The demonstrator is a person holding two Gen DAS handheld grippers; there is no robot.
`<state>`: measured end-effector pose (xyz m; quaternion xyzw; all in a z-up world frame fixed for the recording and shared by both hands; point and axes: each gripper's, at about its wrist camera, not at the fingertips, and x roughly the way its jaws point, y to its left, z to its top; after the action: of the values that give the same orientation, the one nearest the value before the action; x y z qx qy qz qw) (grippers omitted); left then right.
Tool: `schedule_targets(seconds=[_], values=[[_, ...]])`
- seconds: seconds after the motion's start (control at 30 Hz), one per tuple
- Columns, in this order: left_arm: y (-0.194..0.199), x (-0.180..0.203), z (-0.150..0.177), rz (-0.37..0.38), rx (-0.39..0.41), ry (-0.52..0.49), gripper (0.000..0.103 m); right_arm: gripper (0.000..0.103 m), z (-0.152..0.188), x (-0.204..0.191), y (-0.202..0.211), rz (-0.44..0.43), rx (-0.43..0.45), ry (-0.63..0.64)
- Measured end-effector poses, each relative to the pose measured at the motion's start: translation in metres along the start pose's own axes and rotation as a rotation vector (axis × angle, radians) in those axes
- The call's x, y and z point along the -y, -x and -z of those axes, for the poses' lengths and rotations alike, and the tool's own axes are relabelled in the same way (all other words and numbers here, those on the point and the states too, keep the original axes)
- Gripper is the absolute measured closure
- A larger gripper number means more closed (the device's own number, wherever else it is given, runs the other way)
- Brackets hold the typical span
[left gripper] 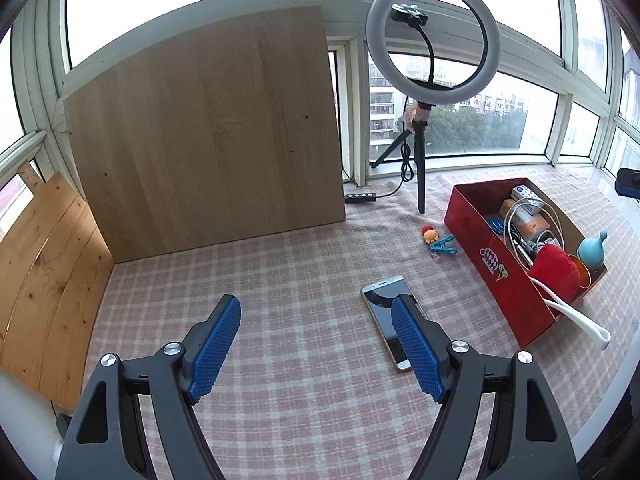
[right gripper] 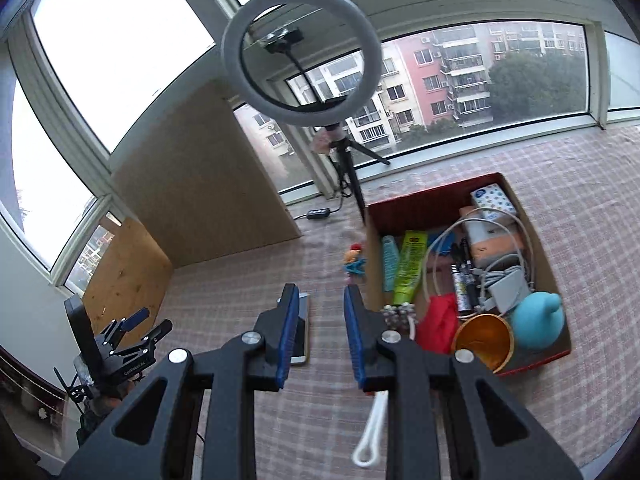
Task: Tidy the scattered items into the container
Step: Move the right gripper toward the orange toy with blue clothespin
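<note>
A red cardboard box (left gripper: 486, 246) stands at the right on the checked cloth, filled with several items; it also shows in the right wrist view (right gripper: 374, 220). A smartphone (left gripper: 386, 300) lies flat on the cloth left of the box, partly behind my left gripper's right finger. My left gripper (left gripper: 316, 348) is open and empty above the cloth. A blue clip with a small orange and red toy (left gripper: 438, 242) lies beside the box's far corner. My right gripper (right gripper: 320, 332) is open and empty, between the phone (right gripper: 302, 328) and the box. A white cord (right gripper: 370, 432) hangs out over the box's near edge.
A ring light on a tripod (left gripper: 430, 48) stands at the back by the window, with its cable and switch (left gripper: 360, 198). A large wooden board (left gripper: 208, 132) leans at the back left, a second board (left gripper: 44, 276) at the far left. My left gripper shows in the right wrist view (right gripper: 136, 332).
</note>
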<state>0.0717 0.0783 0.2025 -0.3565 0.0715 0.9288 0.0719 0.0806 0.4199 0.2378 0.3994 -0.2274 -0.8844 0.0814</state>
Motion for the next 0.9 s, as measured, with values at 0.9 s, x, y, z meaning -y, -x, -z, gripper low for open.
schedule_targets(seconds=[0.9], values=[[-0.109, -0.086, 0.040, 0.160, -0.133, 0.090, 0.027, 0.080, 0.018, -0.023, -0.259, 0.353, -0.138, -0.089]])
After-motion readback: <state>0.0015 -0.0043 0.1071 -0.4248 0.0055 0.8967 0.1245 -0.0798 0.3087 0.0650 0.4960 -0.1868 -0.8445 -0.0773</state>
